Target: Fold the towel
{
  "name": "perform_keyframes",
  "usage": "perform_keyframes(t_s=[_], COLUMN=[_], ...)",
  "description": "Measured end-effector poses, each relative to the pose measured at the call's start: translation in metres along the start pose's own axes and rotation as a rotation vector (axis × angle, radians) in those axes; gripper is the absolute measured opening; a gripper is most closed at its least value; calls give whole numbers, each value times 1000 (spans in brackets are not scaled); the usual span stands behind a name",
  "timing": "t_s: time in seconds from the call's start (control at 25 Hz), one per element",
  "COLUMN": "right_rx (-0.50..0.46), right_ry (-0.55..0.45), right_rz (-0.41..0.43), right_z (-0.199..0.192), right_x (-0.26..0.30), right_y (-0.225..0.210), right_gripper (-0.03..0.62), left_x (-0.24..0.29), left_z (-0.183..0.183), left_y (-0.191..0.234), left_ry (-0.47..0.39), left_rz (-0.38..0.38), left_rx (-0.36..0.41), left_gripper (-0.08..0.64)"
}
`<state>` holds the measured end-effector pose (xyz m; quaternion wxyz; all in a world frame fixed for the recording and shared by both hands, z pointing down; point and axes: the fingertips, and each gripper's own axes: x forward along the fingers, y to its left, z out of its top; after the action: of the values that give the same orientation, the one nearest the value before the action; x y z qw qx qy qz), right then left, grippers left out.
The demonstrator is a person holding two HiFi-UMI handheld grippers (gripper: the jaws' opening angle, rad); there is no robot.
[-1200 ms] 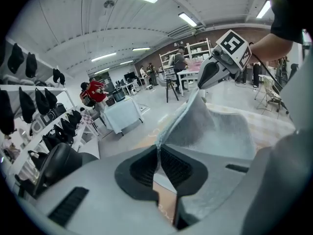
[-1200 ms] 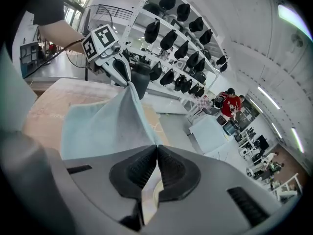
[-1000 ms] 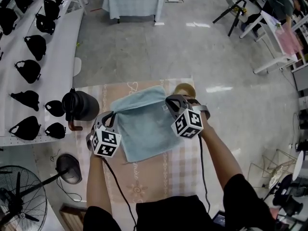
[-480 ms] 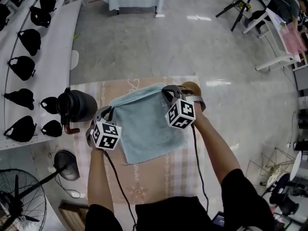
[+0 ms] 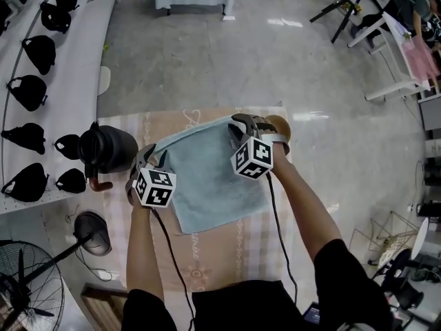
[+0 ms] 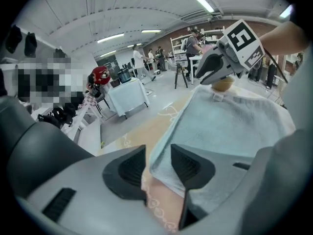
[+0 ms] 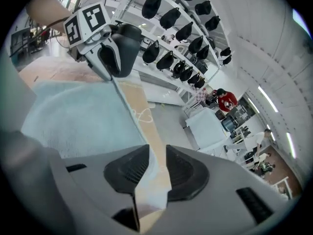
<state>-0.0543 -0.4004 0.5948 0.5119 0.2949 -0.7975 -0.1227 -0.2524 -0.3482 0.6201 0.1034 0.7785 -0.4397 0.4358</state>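
Towel [image 5: 207, 185] beside black jug [image 5: 107, 150]

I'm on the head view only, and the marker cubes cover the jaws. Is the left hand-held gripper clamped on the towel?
Observer: No. The left gripper view shows the left hand-held gripper with its jaws apart, just opening; the towel edge lies loose between them.
Operator: And the right one?
Observer: The right gripper view shows the right hand-held gripper the same way: jaws apart, just opening, with the towel's edge between them, not pinched.
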Motion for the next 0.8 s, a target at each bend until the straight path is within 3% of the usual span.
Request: perform_keyframes(t_s=[0.08,0.16,0.32,0.48,0.8], right_rx=[43,66,96,136,183], right_ry=[-16,-31,-62,-92,-106], right_rz=[12,12,6,14,73], right_z=[2,3,0,-11,-39], right_x=[-5,-12,-37,-66,-112], right_y=[0,0,4,17,71], right_gripper=[158,181,183,183,183], left_x=[-4,-12,-32,-54,-92], left_z=[2,1,-3,-15,-56], left_y=[-5,-10,-30,-53,-108], left_ry=[-34,-54,-77,-86,-39], left_rz=[-26,-45,-80,-112,-143], left_rx=[-41,-59,-63,-114,-135], left_gripper=[201,216,224,222,223])
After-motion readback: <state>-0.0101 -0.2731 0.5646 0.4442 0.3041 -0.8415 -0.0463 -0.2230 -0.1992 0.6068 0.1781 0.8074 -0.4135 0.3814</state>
